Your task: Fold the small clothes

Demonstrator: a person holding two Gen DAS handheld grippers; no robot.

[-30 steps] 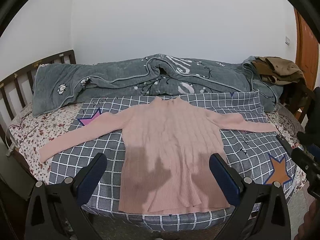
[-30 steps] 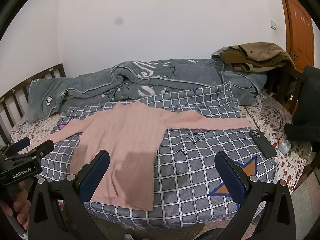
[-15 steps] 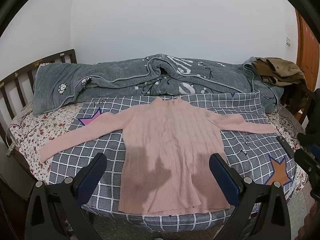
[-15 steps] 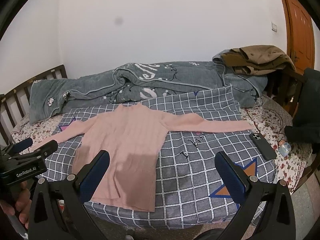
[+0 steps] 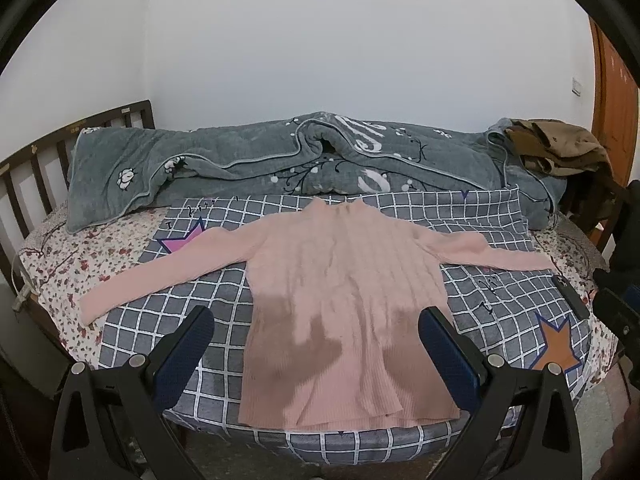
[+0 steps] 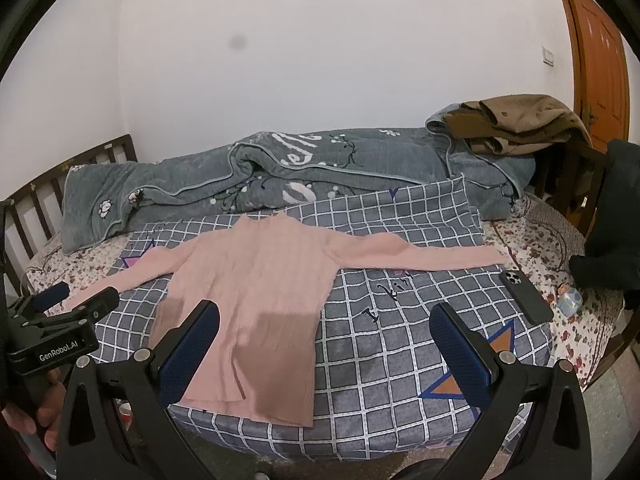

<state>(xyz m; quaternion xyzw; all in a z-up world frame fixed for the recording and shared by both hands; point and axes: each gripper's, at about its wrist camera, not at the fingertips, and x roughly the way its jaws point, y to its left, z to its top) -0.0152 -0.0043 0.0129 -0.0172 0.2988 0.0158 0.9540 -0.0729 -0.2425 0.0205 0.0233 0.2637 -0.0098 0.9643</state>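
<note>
Bed (image 5: 52, 264): carried everything in view; floral sheet bare at both sides, wooden headboard at the left.
Grey quilt (image 5: 280, 160): lay bunched along the far edge, well apart from the work area.
Checked blanket (image 5: 480, 320): spread flat over the near half of the bed; served as the folding surface.
Pink sweater (image 5: 344, 280): lay face-flat on the checked blanket, collar toward the quilt, hem at the near edge, both sleeves stretched straight out to the sides; unfolded, so judged to be at the very start of the task.
Brown coat (image 6: 516, 120): heaped at the far right corner, clear of the sweater.
Left tool (image 5: 316, 336): hung above the hem with fingers spread wide, holding nothing, not touching the cloth.
Right tool (image 6: 324, 336): likewise spread wide and empty, hovering over the sweater's right hem corner and the bare blanket beside it.
Phone (image 6: 526, 298): lay just beyond the right cuff, on the blanket's edge.
Advice for the step: best begun at a cuff, pinched shallowly to catch one layer only, then carried straight across the chest so the sleeve lay flat; right cuff to be lifted, not dragged, given the phone beside it; blanket to be left unsnagged.
</note>
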